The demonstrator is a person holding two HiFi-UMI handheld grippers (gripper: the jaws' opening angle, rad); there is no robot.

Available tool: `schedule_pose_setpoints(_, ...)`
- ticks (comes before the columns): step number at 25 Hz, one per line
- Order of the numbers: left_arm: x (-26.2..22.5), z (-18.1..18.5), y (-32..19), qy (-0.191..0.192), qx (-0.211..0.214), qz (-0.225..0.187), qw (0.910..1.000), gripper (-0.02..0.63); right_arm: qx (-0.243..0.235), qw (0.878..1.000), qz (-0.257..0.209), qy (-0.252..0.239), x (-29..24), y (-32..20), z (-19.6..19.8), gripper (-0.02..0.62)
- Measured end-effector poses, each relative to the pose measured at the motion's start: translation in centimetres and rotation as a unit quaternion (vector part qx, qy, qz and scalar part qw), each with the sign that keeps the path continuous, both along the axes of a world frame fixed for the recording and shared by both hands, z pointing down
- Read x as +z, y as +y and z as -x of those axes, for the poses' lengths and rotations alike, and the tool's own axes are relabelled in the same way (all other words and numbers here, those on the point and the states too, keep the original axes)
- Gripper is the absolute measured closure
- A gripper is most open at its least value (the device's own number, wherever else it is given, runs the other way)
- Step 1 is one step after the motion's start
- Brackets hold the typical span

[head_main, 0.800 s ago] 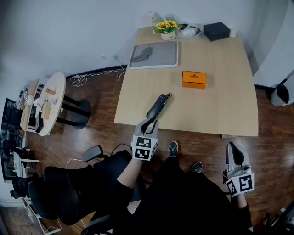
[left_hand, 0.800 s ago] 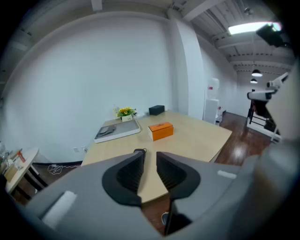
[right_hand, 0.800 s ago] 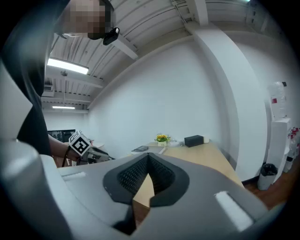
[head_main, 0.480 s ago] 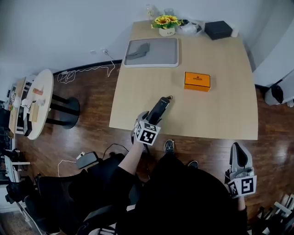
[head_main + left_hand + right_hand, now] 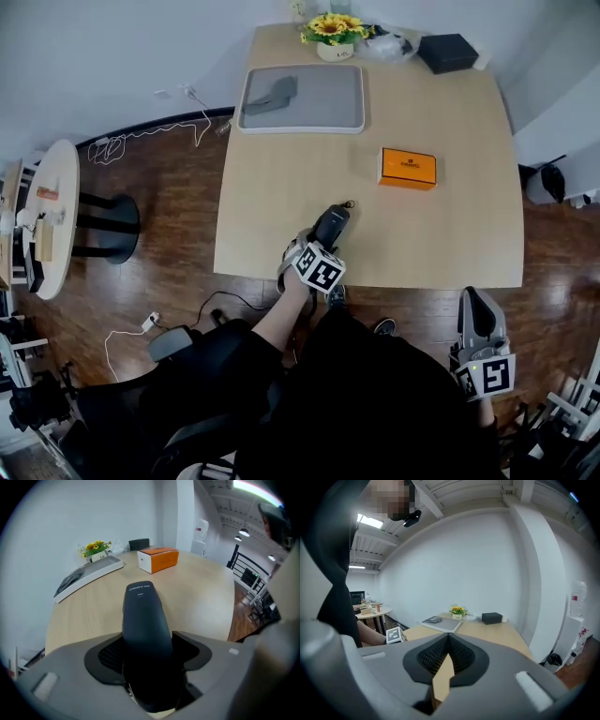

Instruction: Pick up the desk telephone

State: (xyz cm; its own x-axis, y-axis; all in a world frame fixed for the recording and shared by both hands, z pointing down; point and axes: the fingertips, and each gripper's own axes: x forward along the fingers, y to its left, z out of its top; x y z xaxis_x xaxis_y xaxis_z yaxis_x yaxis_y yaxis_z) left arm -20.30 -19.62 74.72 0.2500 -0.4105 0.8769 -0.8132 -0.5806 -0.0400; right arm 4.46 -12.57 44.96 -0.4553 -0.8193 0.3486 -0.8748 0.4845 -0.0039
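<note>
desk telephone handset (image 5: 331,225): dark, slim, smooth, rounded tip bearing small pale print, mid-frame near front edge of wooden table (image 5: 450,187). clasped between widely spread jaws of left gripper (image 5: 309,251). right gripper (image 5: 478,309) closed, empty, lower right.

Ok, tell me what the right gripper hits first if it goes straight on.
Most likely the table, near its front edge: the right gripper aims slightly down at it, tongs shut, nothing seen between. Depth is hard to judge.
</note>
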Motion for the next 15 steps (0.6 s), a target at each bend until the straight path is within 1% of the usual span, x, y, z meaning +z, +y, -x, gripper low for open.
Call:
schedule_pose_setpoints(4,0.6,-0.1,0.0,-0.014,0.006,-0.014,0.9998,0.314,-0.004,1.0,0.004,-0.002,0.4,-0.7,1.0,0.595)
schedule_pose_setpoints(8,0.5,-0.2,-0.1,-0.004,0.01,-0.03,0.9995,0.318,-0.011,1.0,0.008,-0.01,0.4,-0.5,1.4,0.595)
schedule_pose_setpoints(10,0.3,-0.1,-0.1,0.008,-0.006,-0.033,0.9994,0.333,-0.013,1.0,0.006,-0.012,0.3,-0.1,1.1,0.595)
schedule_pose_setpoints(12,-0.2,0.1,0.1,0.034,-0.037,-0.026,0.9984,0.339,-0.012,1.0,0.0,-0.014,0.0,0.5,0.5,0.595)
schedule_pose_setpoints(14,-1.0,0.4,0.4,0.062,-0.072,-0.021,0.9952,0.341,-0.007,1.0,-0.006,-0.017,-0.1,1.1,-0.4,0.595)
schedule_pose_setpoints(15,-1.5,0.4,0.5,0.07,-0.083,-0.023,0.9938,0.341,-0.004,1.0,-0.008,-0.019,-0.1,1.5,-1.1,0.595)
